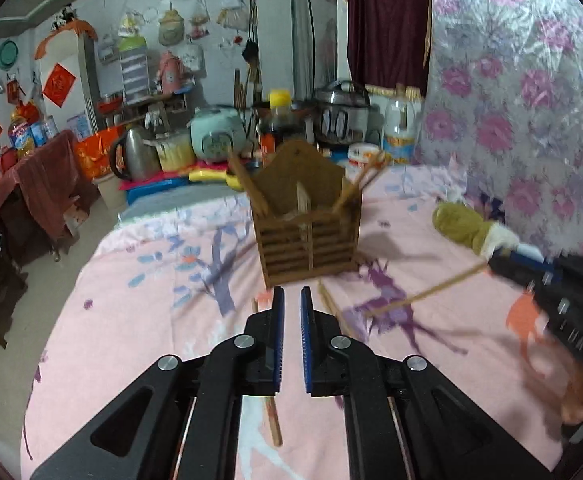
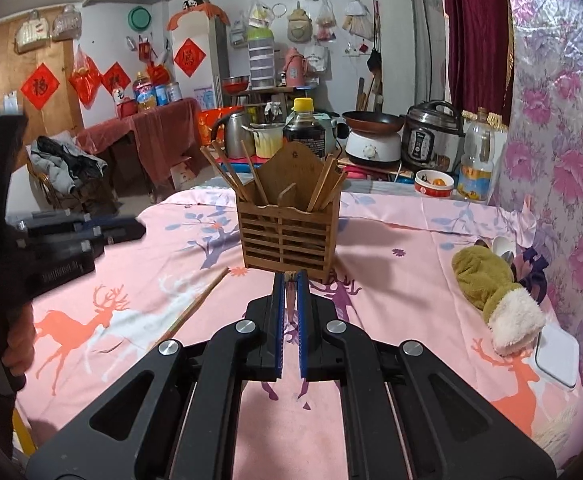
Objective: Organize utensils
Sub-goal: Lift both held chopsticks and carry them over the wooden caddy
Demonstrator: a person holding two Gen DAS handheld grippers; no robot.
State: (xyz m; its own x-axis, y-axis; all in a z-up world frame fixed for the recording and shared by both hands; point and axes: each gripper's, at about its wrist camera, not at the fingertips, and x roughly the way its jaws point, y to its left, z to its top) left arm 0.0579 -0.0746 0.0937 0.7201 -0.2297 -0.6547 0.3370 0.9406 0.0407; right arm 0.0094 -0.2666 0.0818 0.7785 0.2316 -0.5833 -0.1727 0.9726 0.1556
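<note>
A cluttered kitchen corner with red paper decorations on the walls lies behind a desk (image 2: 391, 264) draped in a pink cloth printed with deer and trees.

Near the middle of the cloth stands a slatted wooden utensil holder (image 2: 287, 236), upright, with a tall peaked back and a divider splitting it into two compartments. A bundle of chopsticks (image 2: 231, 172) leans out of the left compartment, and a second bundle (image 2: 325, 184) leans out of the right one.

Just in front of the holder hovers the right tool (image 2: 290, 280), its blue pads clamped on the end of a single chopstick (image 1: 423, 292). In the left wrist view that stick juts out sideways from the tool, above the cloth.

The left tool (image 1: 291, 300) also points at the holder from a little way back. Its pads stand slightly apart with nothing between them.

A loose chopstick (image 2: 199, 304) lies slantwise on the cloth to the left of the holder's front. Another (image 1: 273, 420) lies on the cloth beneath the left tool.

Farther right, near the flowered wall covering, lies an olive plush mitten (image 2: 487, 280) with a white fleecy cuff. White spoons (image 2: 503, 246) sit just behind it, and a white lidded box (image 2: 555, 356) sits at the desk's right edge.

Behind the holder stand a dark sauce bottle (image 2: 305, 128) with a yellow cap, a steel kettle (image 2: 237, 132), a pan (image 2: 373, 122) on a white cooker and a pressure cooker (image 2: 431, 136).
</note>
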